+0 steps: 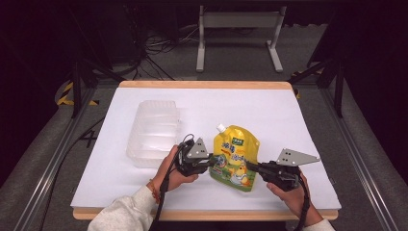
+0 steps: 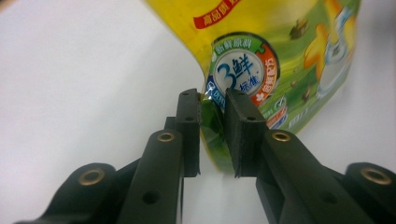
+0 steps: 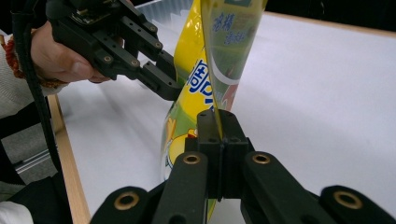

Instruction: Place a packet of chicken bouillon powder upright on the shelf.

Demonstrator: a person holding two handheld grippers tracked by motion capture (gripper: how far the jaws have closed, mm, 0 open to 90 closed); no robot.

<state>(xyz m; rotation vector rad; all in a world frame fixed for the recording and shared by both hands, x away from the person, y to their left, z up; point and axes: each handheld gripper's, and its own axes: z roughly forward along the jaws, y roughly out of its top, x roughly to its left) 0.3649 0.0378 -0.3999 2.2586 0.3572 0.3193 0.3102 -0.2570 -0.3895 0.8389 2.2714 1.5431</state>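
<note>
A yellow spouted pouch sits on the white table, near the front edge and right of centre, its white cap pointing away from the person and slightly left. A clear plastic tray stands on the table to the pouch's left, apart from it.

The pouch lies between the two grippers. The left gripper, held in the person's left hand, meets the pouch's left edge about halfway down. The right gripper, held in the right hand, meets its right edge at about the same level.

In the left gripper view, the left gripper has its jaws narrowly parted, with the pouch's edge seam running into the gap; the edge touches the inner face of the left jaw, but whether the jaws actually press on it cannot be told.

In the right gripper view, the right gripper has its jaws pressed together with the thin side seam of the pouch pinched between them; the seam rises straight out of the closed jaws. Beyond it in the same view the left gripper reaches the pouch's far edge, the hand behind it.
</note>
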